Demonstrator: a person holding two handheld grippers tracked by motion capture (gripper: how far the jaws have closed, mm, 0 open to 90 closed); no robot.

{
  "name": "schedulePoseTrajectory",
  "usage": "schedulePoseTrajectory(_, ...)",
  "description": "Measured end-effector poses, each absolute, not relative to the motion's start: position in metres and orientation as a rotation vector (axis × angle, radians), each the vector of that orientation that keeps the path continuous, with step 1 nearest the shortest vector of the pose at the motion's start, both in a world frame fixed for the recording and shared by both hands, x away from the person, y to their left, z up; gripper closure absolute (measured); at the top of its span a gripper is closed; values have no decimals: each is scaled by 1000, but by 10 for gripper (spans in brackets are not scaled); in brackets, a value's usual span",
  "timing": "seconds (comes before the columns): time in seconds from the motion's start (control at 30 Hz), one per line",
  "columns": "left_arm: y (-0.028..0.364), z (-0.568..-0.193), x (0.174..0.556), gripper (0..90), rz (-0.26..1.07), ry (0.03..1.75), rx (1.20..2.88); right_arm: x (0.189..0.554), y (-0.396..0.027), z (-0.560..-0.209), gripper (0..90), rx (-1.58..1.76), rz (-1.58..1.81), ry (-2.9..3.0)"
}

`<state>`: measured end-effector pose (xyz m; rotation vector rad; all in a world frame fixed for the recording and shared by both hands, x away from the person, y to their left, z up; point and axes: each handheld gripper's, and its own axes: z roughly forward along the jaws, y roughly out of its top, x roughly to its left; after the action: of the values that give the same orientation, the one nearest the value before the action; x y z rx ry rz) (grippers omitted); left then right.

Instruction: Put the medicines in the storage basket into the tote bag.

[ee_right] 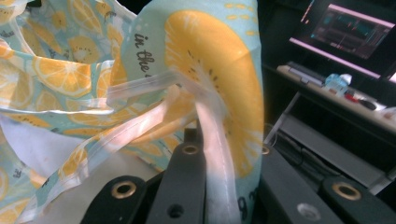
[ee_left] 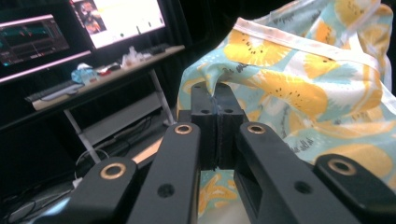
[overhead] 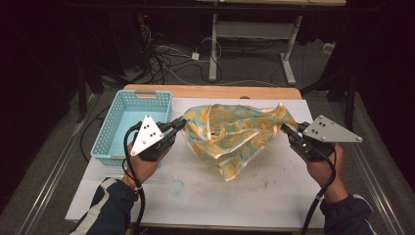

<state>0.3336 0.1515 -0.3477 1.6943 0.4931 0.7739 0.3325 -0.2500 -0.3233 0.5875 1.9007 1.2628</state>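
Cloth [overhead: 230, 139] is the thing being handled here, a thin, slightly shiny fabric printed with orange citrus slices on pale teal, with a whitish hem running along its edges, and it hangs in the air over the middle of the tabletop [overhead: 274, 196], strung between the two grippers. Going left to right: at the far left sits a light blue plastic basket [overhead: 110, 137] with a perforated lattice wall, and nothing is visible in the part of it you can see. Just beside it the left gripper [overhead: 182, 122] has its black jaws pressed together on a bunched corner of the fabric; the left gripper view shows the material puckered right between the pads. Middle stretch of the cloth sags in soft folds down to a point that looks like it just about reaches the white surface, which has a few faint bluish and reddish stains. On the right side, the right gripper [overhead: 285, 128] is pinching the opposite corner, hem wrapped over the jaws in the right gripper view. My read: picking up and spreading is basically done, but it's not flat or folded yet, and nothing has gone in the basket, so smoothing, folding or stowing is still ahead.
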Motion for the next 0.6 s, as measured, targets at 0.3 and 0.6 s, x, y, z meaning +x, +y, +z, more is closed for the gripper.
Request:
schedulePoseTrajectory(0.3,158,-326,341,875,801,531,1597,330,-256,-297,900,602,1316,1819)
schedulePoseTrajectory(0.6,142,-323,371,874,841,601,1586,354,-236,-282,900,620,1299,1818)
